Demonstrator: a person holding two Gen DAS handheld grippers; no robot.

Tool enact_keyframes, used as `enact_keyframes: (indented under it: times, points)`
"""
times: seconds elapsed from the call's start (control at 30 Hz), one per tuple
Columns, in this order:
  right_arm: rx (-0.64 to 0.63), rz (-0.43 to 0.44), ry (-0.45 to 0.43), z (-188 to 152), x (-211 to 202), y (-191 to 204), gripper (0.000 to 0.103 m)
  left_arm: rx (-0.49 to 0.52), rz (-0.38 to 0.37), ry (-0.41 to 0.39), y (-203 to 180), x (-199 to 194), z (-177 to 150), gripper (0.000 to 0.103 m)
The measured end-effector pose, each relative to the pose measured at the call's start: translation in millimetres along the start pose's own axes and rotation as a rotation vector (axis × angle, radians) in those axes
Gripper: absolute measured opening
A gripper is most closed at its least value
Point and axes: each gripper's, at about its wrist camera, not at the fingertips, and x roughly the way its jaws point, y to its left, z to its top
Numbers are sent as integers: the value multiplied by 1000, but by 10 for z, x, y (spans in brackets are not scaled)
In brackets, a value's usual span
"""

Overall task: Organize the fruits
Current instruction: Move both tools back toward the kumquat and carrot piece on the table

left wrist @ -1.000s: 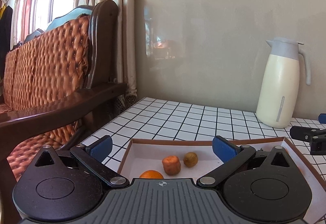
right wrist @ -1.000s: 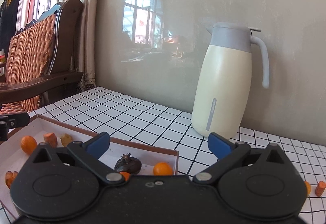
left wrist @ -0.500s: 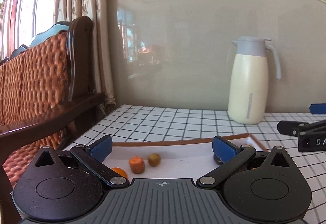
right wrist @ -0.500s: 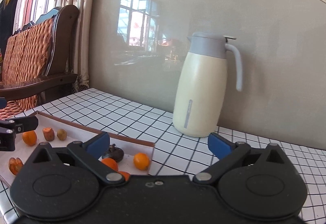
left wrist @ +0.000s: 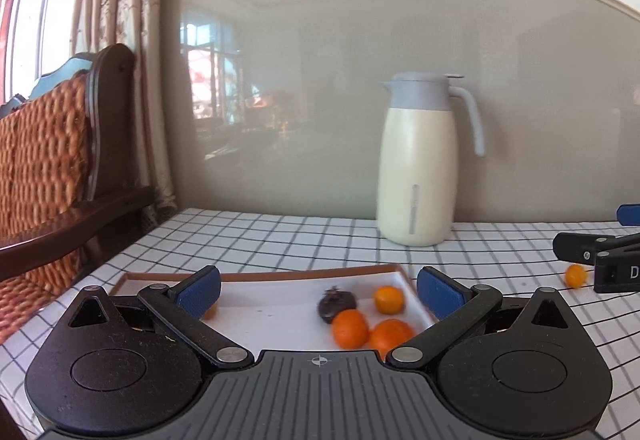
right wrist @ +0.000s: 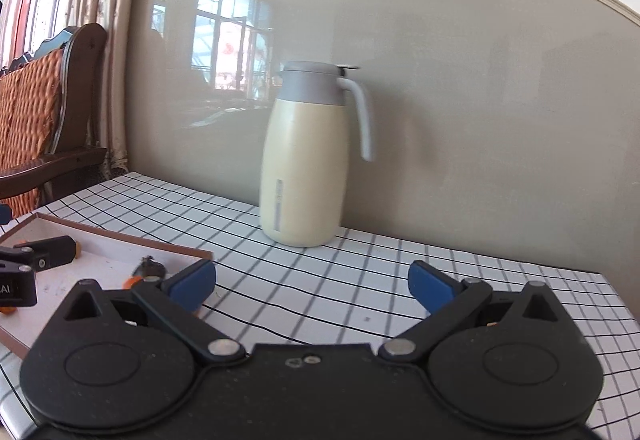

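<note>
A shallow white tray with a brown rim [left wrist: 280, 276] lies on the checked table. In the left wrist view it holds a dark fruit [left wrist: 335, 305], a small orange [left wrist: 389, 299] and two larger oranges [left wrist: 350, 327]. My left gripper [left wrist: 318, 290] hovers open above the tray with nothing between its fingers. One small orange fruit [left wrist: 576, 275] lies loose on the table at the right, beside the right gripper's fingers [left wrist: 588, 246]. My right gripper [right wrist: 312, 282] is open over bare table to the right of the tray [right wrist: 120, 234], holding nothing.
A cream thermos jug with a grey lid [left wrist: 420, 160] stands at the back against the wall. A wooden chair with orange cushioning [left wrist: 60, 168] and curtains are at the left. The table's right edge [right wrist: 616, 296] shows in the right wrist view.
Both grippers have swung right. The left view now shows the tray's right end with the oranges and dark fruit. The right view has moved off the tray onto bare table.
</note>
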Motion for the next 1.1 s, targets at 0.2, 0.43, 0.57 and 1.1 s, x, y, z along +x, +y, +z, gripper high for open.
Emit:
enact_keyframes:
  times: [0.2,0.43,0.57,1.1]
  points:
    - [22,-50,16,-118,-125,-319,97,14,-53,-23,-363,-32,-1,103]
    - [57,-99,39,-241,-219,-653,97,85,-110,-27,-800,-31,3,103]
    - [71,-127,53,-319,-237,-822,97,62,-109,-10,-955,19,-1,103]
    - [94,-206,111,-584,-175,-1319,89,161,-214,3,-1709,202,-91,103]
